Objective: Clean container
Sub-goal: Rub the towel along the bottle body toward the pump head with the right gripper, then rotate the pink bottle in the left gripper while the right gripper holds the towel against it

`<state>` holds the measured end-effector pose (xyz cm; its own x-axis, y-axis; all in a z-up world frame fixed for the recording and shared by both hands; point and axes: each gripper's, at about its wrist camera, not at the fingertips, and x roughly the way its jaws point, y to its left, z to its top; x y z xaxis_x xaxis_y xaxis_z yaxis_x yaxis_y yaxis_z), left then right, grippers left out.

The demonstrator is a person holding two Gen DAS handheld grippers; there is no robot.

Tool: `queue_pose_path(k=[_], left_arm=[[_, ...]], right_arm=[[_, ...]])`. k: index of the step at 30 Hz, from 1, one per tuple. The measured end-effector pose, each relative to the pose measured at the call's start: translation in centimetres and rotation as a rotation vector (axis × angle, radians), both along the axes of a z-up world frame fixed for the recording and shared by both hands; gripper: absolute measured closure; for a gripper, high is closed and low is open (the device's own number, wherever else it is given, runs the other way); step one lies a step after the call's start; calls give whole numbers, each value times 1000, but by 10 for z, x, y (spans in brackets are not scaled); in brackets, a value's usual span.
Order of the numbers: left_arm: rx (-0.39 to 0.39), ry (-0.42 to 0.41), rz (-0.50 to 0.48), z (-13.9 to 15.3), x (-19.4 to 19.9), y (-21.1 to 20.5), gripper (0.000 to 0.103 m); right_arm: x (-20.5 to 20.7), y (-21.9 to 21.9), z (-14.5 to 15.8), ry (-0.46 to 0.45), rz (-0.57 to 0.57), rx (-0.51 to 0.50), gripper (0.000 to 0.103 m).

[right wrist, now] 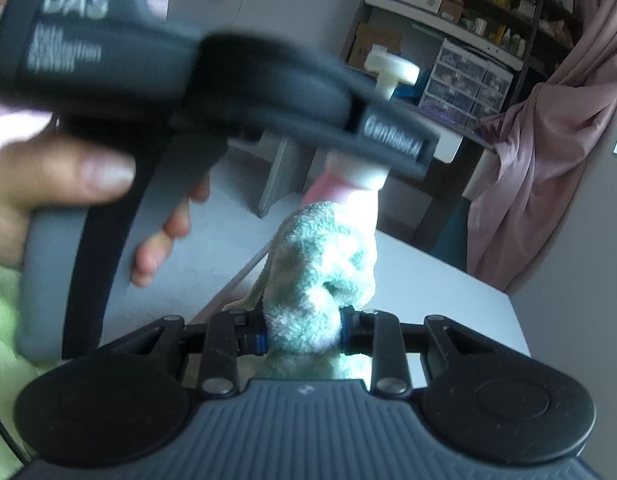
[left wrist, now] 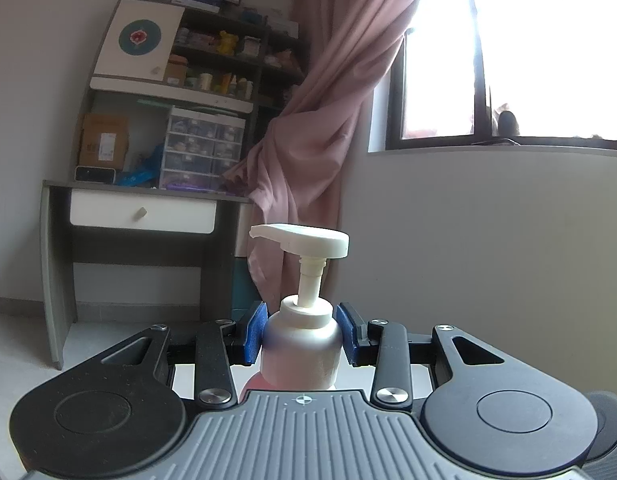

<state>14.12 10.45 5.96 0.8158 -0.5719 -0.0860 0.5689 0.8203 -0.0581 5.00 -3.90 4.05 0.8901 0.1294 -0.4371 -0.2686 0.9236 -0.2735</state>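
- The left gripper has its blue pads pressed against both sides of a pump bottle, clamped just under the bottle's shoulder.
- The bottle stands upright between those fingers, its body whitish at the top and pinkish lower down; its white pump head rises above the gripper, spout pointing off to the gripper's left.
- The right gripper is closed on a bunched pale green cloth, the terry fabric bulging out in front of the fingers and a little behind them.
- Ahead of the right gripper, the cloth lies against the lower part of the bottle, wrapping its near side; the pink of the bottle shows just above the cloth's top edge.
- Seen from the right wrist, the left gripper's dark body crosses above the cloth, blurred, with a bare hand round its grey handle to the left.
- Below and beyond the cloth sits a pale table, its corner off to the right gripper's right.
- Further out from the left gripper, a grey desk with a white drawer stands against the wall to its left, shelves of small items above it.
- A pink curtain hangs straight ahead, with a bright window to the right of it.
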Motion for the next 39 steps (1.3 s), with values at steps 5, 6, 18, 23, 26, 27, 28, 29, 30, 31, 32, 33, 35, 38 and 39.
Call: queue_pose_path(k=[5,6,18,23,26,27,28,29,30,31,32,33,35,38,39], left_arm=[[-6,3,1,-1,0,1,64],[-7,3,0,-1,0,1,64],[-5,2,-5,-4,1,0,63],[-1,4,-7,-5,2,-1,63],[3,5,-6,-5,3,-1,62],[4,5,-7,-5,3,-1,62],[4,5,-8,-6,3,-1,62],[5,7,-9,-6,3,-1,62],[7,8,-10,-6,3,-1,61],[9,8,-9,-6,4,-2,61],[11,8,-8,-7,4,-2,61],[13,8,-8,-7,4,-3,61],[13,10,-8,-7,5,-2,61],[12,13,-8,-8,4,-1,61],[13,13,-8,-8,4,-1,61]], right_arm=[[-1,-3,10,-29,-8,10,73],[0,-4,11,-32,-9,10,73],[12,-5,-15,26,-54,-14,72],[20,-8,-31,71,-67,-3,72],[22,-9,-38,89,-68,7,72],[23,-11,-39,98,-65,12,72],[24,-12,-40,107,-62,18,72],[26,-14,-42,116,-58,23,72],[26,-15,-43,126,-54,27,72],[27,-16,-45,135,-48,27,72],[26,-17,-47,141,-43,26,72],[27,-20,-48,142,-42,26,72],[27,-23,-48,144,-39,38,72],[24,-29,-48,141,-28,62,72],[22,-33,-47,137,-19,76,72]])
